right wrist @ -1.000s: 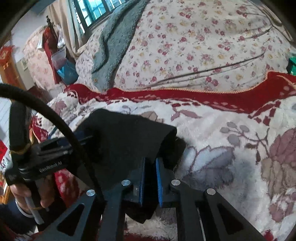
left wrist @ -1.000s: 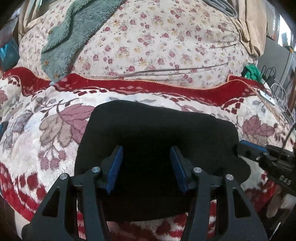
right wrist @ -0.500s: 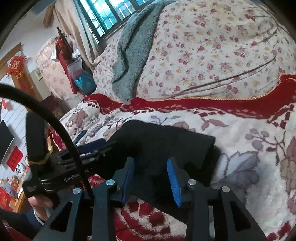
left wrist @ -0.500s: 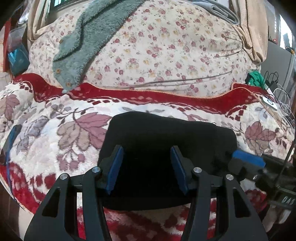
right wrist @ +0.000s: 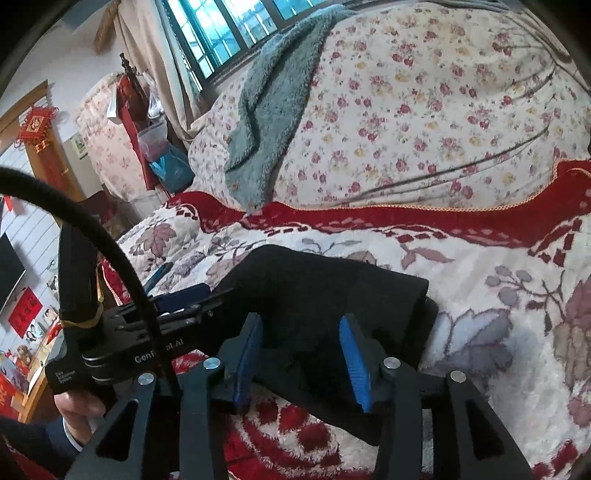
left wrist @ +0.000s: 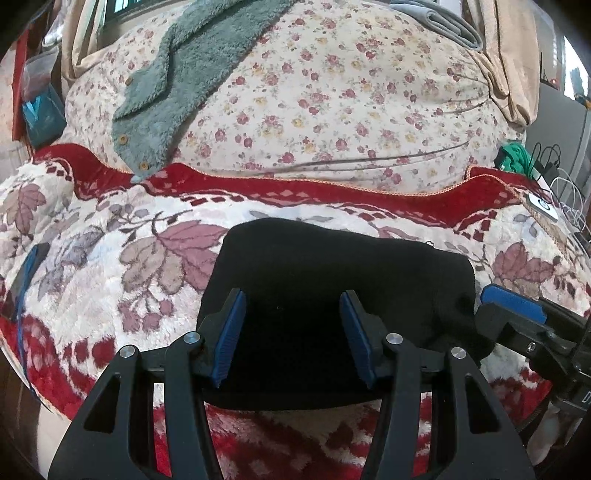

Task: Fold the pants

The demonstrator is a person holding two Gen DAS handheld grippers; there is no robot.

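The black pants lie folded into a compact block on the fluffy leaf-patterned blanket. My left gripper hovers over their near edge, open, its blue pads apart with only dark cloth below. In the right wrist view the same pants lie flat, and my right gripper stands over their near corner with its jaws opening; the pads press on nothing. The right gripper's blue tip shows at the pants' right side in the left wrist view. The left gripper's body shows at the left, held by a hand.
A floral quilt is heaped behind the blanket, with a green fleece garment draped on it. Cables and a charger lie at the right edge. A window, curtain and a red rack stand beyond the bed's left side.
My right gripper let go of the pants' edge: its jaws went from shut on the cloth to wide apart, and it drew back a little. The left gripper stayed open.
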